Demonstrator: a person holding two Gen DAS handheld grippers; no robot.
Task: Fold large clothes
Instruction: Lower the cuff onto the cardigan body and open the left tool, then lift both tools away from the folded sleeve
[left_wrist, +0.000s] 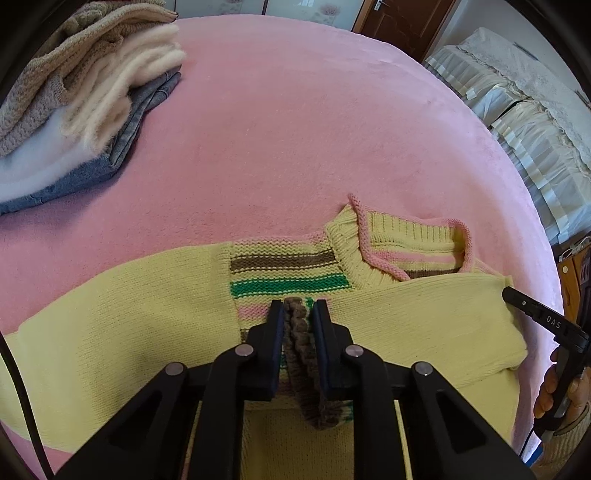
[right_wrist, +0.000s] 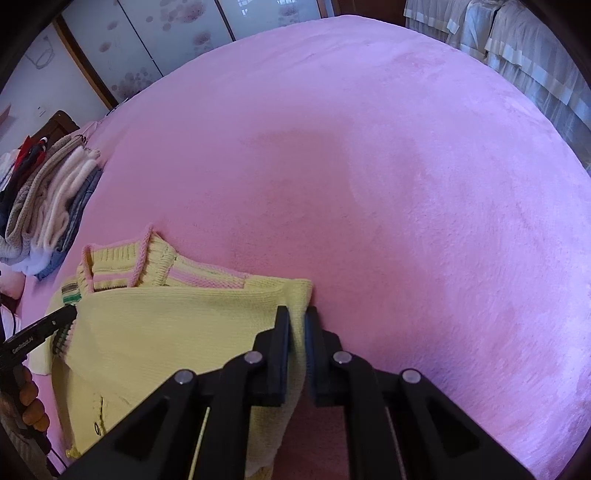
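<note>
A yellow knit sweater (left_wrist: 424, 321) with pink, brown and green stripes lies spread across the near part of a bed covered in a pink plush blanket (left_wrist: 295, 129), its pink-edged ribbed collar (left_wrist: 399, 243) toward twelve o'clock in the left wrist view. The left tongs (left_wrist: 298, 308) are pinched narrow on a brown ribbed hem (left_wrist: 299, 347) bunched up over the striped panel at the sweater's middle. The right tongs (right_wrist: 297, 314) are clamped nearly closed on a fold of plain yellow knit at the sweater's edge, the fabric hanging down between the pads. A hand (left_wrist: 561, 395) grips the right tool's handle at four o'clock in the left wrist view. A stack of folded clothes (left_wrist: 74, 103), beige knits and cream fleece over blue denim, sits well apart at ten o'clock on the bed.
</note>
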